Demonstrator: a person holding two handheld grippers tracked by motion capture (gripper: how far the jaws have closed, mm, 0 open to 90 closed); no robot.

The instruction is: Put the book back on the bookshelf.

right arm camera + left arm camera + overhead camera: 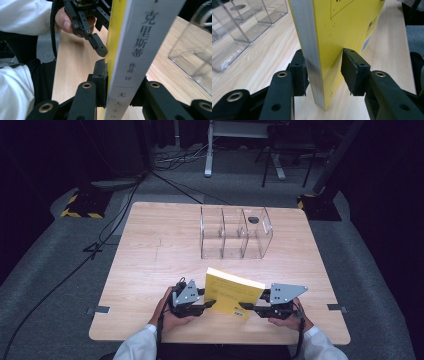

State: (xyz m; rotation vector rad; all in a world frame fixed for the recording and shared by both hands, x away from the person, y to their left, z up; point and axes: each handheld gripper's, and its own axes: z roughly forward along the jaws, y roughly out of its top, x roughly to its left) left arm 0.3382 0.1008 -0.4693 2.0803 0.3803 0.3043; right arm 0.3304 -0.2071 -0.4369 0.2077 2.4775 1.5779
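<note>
A thick yellow book (232, 292) stands tilted on its lower edge near the table's front, between my two grippers. My right gripper (246, 307) is shut on its spine end. In the right gripper view the pads (101, 80) press the cover beside the white spine (140, 50), which has printed characters. My left gripper (210, 304) straddles the opposite end, the page edges (309, 50). One pad (299, 72) lies against the book while the other pad (352, 72) stands off the yellow cover (344, 27), so this gripper is open. The left gripper (100, 47) also appears beyond the book.
A clear plastic organizer (235, 232) with three compartments stands at the table's far middle, with a small dark object (253, 220) in its right compartment. The wooden table (150, 260) is bare to the left. Cables and stands lie on the floor beyond.
</note>
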